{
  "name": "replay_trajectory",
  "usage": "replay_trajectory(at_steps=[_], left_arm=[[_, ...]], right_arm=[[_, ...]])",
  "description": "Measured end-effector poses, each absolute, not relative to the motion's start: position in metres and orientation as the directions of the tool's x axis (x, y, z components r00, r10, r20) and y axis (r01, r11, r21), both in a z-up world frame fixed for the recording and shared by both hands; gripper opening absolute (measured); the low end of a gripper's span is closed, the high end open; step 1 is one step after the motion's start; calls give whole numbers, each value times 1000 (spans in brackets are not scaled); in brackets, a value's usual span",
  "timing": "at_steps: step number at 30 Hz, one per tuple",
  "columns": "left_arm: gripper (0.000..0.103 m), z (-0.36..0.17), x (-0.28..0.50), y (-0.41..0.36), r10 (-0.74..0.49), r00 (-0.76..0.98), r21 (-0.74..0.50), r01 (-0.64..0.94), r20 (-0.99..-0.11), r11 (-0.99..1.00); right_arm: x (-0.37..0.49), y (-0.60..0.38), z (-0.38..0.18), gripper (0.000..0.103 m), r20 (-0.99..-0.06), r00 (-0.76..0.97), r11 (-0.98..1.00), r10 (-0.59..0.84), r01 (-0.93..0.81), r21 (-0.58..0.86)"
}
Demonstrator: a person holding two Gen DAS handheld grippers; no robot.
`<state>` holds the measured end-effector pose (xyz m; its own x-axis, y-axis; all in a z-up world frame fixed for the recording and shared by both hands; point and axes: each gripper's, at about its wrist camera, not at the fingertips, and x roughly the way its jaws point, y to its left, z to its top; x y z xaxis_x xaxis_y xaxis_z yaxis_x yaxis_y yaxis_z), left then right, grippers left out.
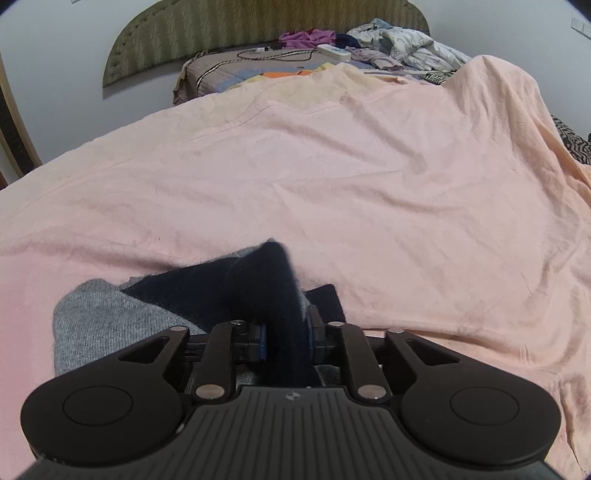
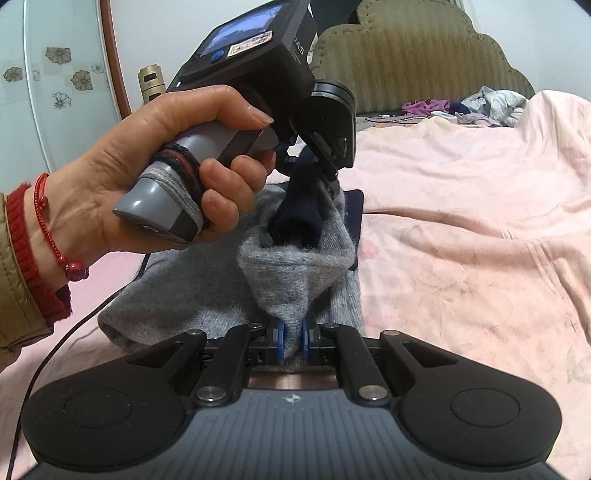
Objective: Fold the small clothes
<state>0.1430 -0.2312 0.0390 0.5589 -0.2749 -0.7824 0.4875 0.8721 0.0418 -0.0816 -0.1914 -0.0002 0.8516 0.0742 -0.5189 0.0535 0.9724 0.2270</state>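
A small knit garment, grey (image 1: 103, 321) with a navy part (image 1: 229, 288), lies on the pink bed cover (image 1: 332, 184). My left gripper (image 1: 288, 336) is shut on the navy part, which fills the gap between its blue pads and stands up in a ridge. In the right wrist view the left gripper (image 2: 314, 170), held by a person's hand (image 2: 129, 177), points steeply down, and the navy cloth (image 2: 299, 218) runs from it into a grey fold. My right gripper (image 2: 293, 341) is shut on a pinched fold of the grey fabric (image 2: 295, 266), which is lifted toward the camera.
The pink cover (image 2: 461, 221) spreads wide to the right and ahead, with a raised hump at the far right. A pile of clothes (image 1: 399, 44) and a white remote (image 1: 334, 51) lie by the olive headboard (image 1: 258, 29). A black cable (image 2: 55, 350) trails at the left.
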Motion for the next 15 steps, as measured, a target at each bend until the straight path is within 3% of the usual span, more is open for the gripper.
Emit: replay_trajectory(at_steps=[4, 13, 15], left_arm=[[61, 42, 139, -232, -287, 571, 47, 499, -769, 865], [94, 47, 139, -224, -255, 623, 86, 462, -739, 882], [97, 50, 140, -220, -245, 640, 93, 446, -728, 890]], right_arm=[[-81, -191, -1, 9, -523, 849, 971, 81, 51, 234], [-76, -201, 2, 12, -545, 830, 958, 116, 51, 282], [-74, -204, 2, 17, -554, 824, 955, 117, 60, 291]])
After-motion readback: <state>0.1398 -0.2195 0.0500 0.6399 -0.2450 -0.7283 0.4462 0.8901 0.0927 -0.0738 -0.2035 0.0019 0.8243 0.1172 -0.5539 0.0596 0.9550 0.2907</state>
